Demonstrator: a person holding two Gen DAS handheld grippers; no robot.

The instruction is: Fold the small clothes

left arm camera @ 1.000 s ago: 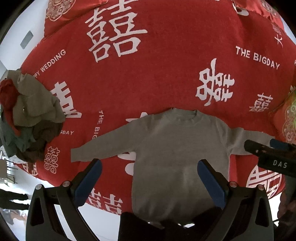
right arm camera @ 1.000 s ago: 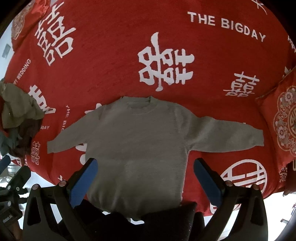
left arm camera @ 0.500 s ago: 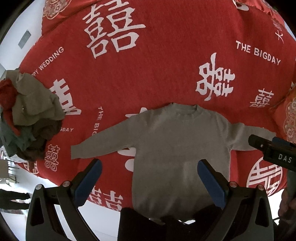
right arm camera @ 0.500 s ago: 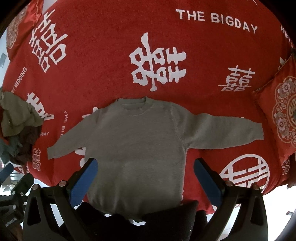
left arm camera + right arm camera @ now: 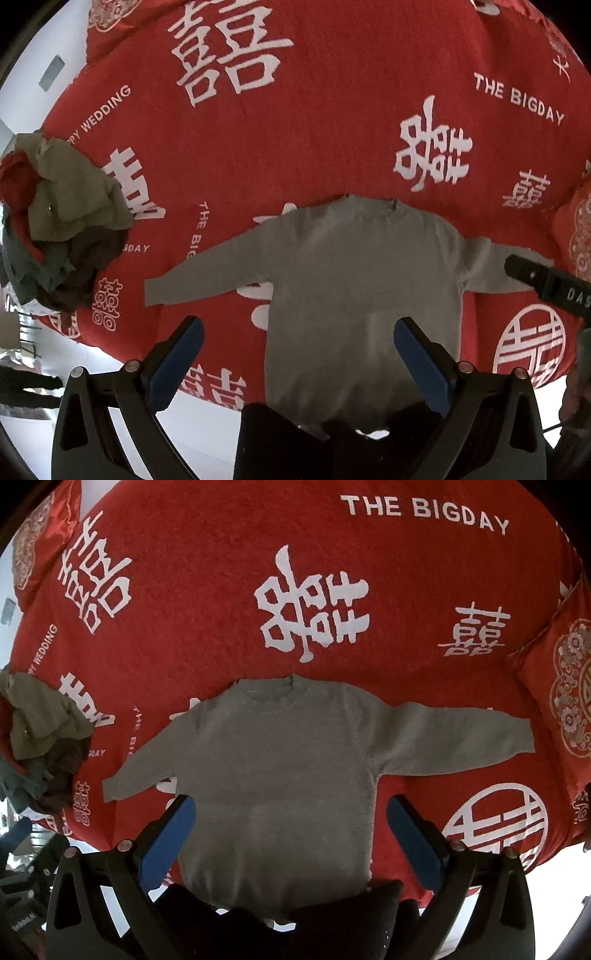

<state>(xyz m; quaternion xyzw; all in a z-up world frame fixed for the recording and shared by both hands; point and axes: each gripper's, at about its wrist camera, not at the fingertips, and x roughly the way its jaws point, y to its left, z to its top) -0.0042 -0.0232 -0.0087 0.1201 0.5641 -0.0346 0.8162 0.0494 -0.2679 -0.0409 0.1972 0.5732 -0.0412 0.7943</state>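
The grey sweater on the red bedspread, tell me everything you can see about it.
The grey sweater is a small, long-sleeved knit with a ribbed round collar. It lies flat and unfolded on the red bedspread, collar away from the cameras, both sleeves spread sideways, hem at the near edge. Neither the left gripper nor the right gripper touches it; both are open above it.

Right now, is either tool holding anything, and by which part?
Nothing is held. The left tool and right tool are both open above the grey sweater, which lies flat, untouched.
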